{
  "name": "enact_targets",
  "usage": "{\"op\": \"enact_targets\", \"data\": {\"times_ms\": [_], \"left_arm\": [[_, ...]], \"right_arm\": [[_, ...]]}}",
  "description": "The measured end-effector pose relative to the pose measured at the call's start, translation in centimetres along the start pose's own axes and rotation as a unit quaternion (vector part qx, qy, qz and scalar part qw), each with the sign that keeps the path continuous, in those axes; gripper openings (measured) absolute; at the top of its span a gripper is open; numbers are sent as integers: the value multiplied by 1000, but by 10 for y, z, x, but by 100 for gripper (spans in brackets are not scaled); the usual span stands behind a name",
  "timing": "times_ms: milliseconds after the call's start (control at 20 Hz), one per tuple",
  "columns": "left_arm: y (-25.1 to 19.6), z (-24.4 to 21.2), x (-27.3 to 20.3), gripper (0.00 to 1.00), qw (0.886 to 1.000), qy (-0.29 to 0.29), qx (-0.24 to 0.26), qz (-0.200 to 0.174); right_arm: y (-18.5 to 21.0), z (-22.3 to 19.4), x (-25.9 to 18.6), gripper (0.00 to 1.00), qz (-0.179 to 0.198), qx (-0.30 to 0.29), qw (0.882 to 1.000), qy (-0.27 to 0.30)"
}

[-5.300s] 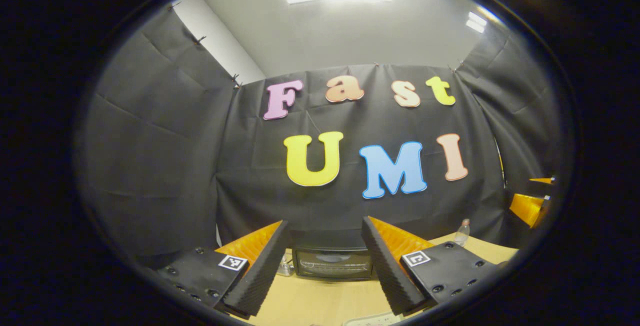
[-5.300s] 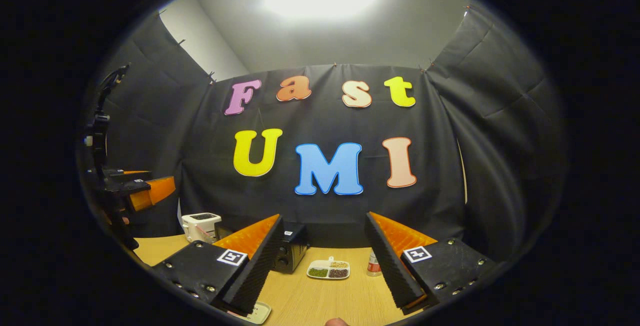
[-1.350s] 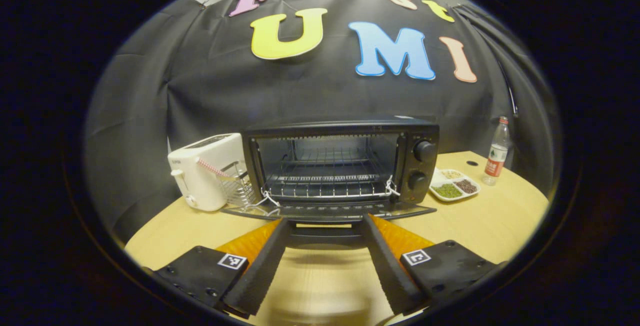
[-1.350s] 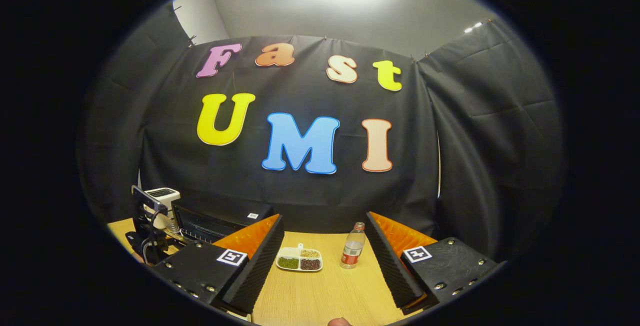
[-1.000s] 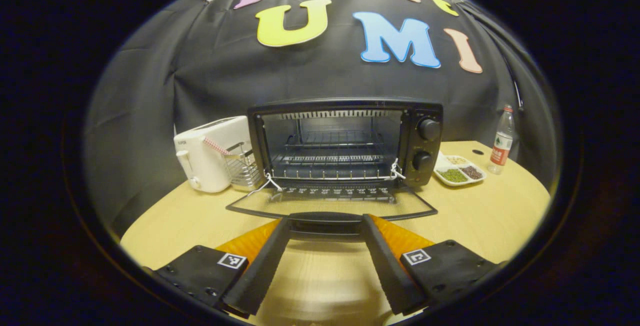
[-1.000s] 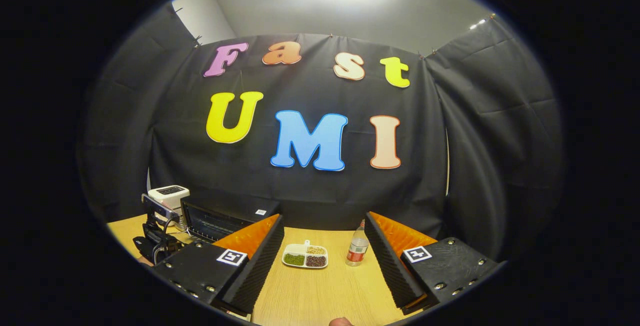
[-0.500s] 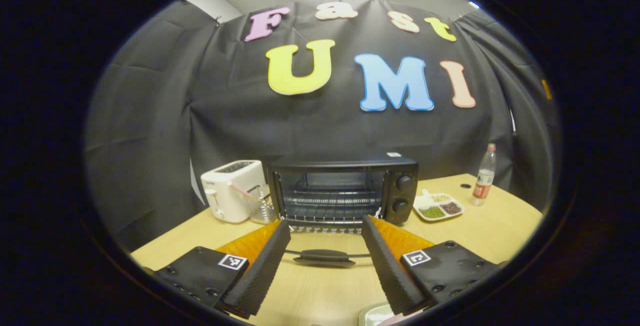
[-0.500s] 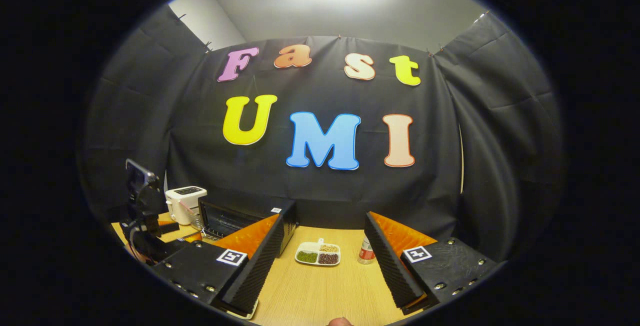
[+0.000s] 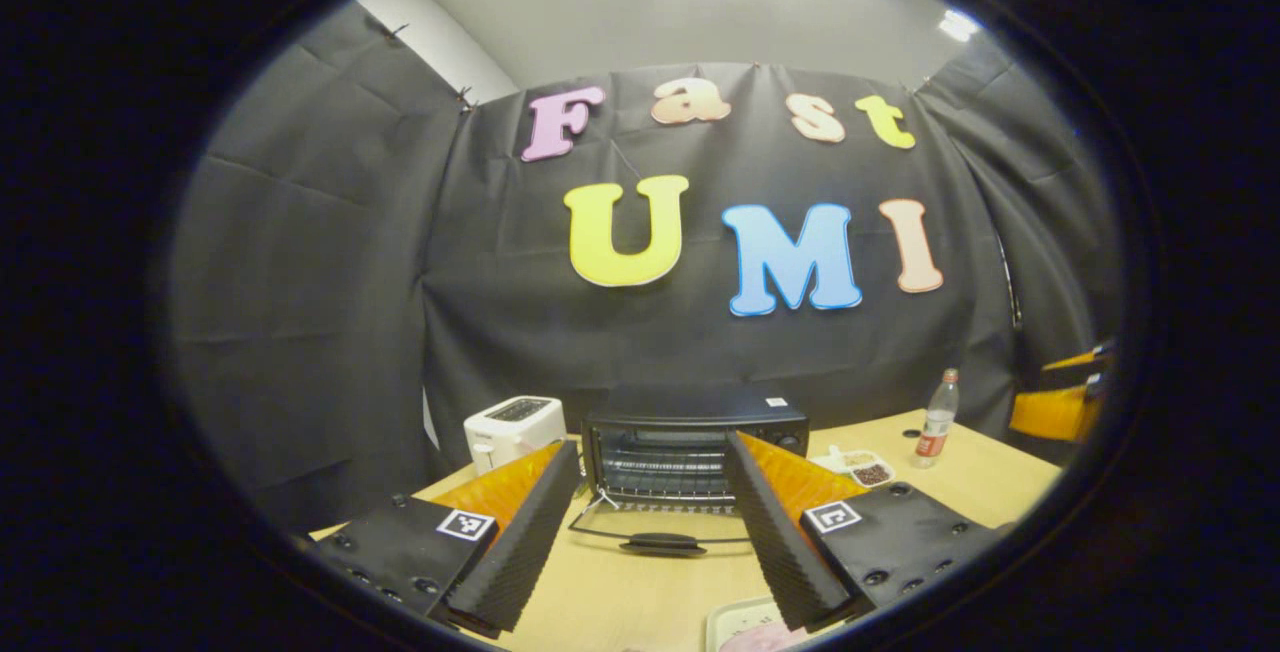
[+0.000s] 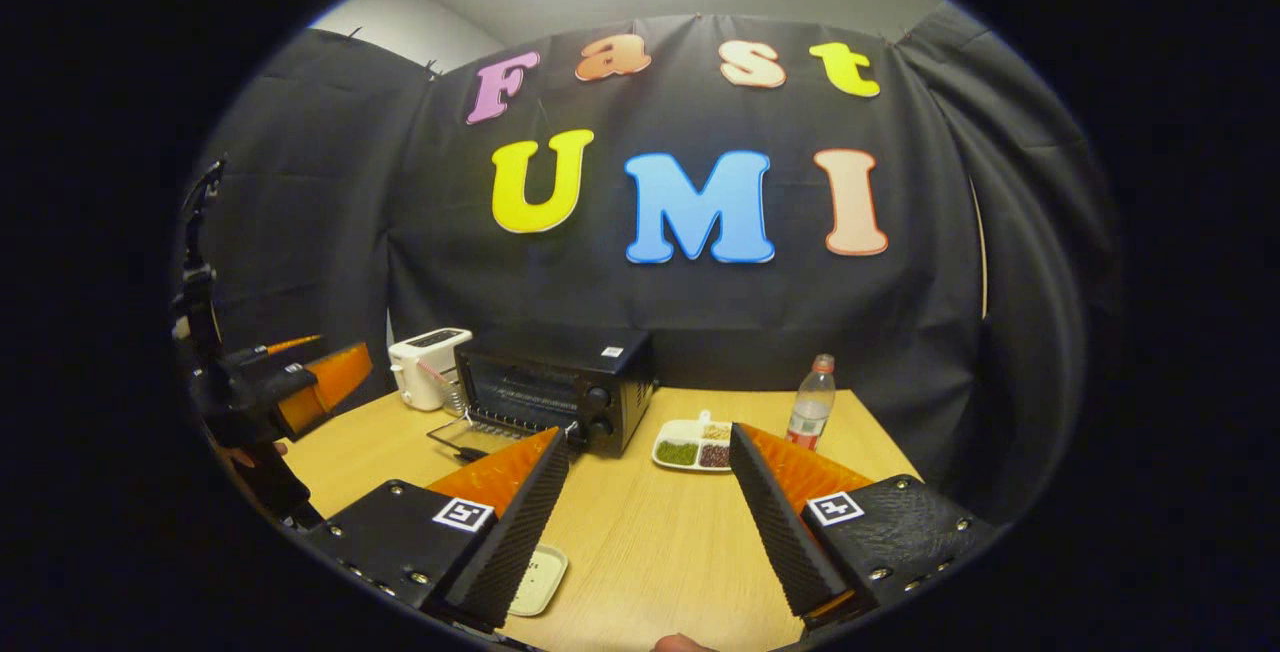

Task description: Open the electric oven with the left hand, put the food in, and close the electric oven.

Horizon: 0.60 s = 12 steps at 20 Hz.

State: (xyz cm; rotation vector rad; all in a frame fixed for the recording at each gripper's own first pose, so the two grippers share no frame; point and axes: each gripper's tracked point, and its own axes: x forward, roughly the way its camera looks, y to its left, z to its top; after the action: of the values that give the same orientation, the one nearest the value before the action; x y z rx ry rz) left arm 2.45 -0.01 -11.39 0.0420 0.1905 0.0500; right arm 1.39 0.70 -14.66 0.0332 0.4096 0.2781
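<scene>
In the left gripper view, the left gripper [image 9: 650,532] has its jaws wide apart and holds nothing. Straight ahead between the jaws sits the black electric oven [image 9: 695,442] on the wooden table [image 9: 990,477]. Its door [image 9: 660,529] hangs open and lies flat, with the handle just past the fingertips. A white toaster [image 9: 512,427] stands left of the oven. Right of the jaws are a small dish of beans [image 9: 862,468] and a bottle [image 9: 935,419]. A pale tray [image 9: 740,622] peeks in under the right finger; what lies on it is too cut off to tell.

In the right gripper view, the right gripper [image 10: 645,512] also has its jaws apart and empty. The oven [image 10: 555,387] is ahead to the left, door down. The dish [image 10: 692,452] and bottle [image 10: 810,402] sit between the jaws, farther off. The left gripper [image 10: 300,382] is far left.
</scene>
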Motion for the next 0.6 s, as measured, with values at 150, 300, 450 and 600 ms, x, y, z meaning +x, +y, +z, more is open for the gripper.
{"op": "enact_targets", "data": {"times_ms": [150,300,450,600], "left_arm": [[10,26,-9,100,1000,-23,3,-1],[17,40,-15,100,999,-35,-11,-5],[27,49,-15,100,999,-46,-1,-2],[35,51,-17,100,999,-49,-1,-1]], "right_arm": [[22,-20,6,98,38,20,998,45],[43,-50,12,99,81,51,989,112],[59,-72,15,99,106,86,975,178],[71,-98,19,99,123,111,956,244]]}}
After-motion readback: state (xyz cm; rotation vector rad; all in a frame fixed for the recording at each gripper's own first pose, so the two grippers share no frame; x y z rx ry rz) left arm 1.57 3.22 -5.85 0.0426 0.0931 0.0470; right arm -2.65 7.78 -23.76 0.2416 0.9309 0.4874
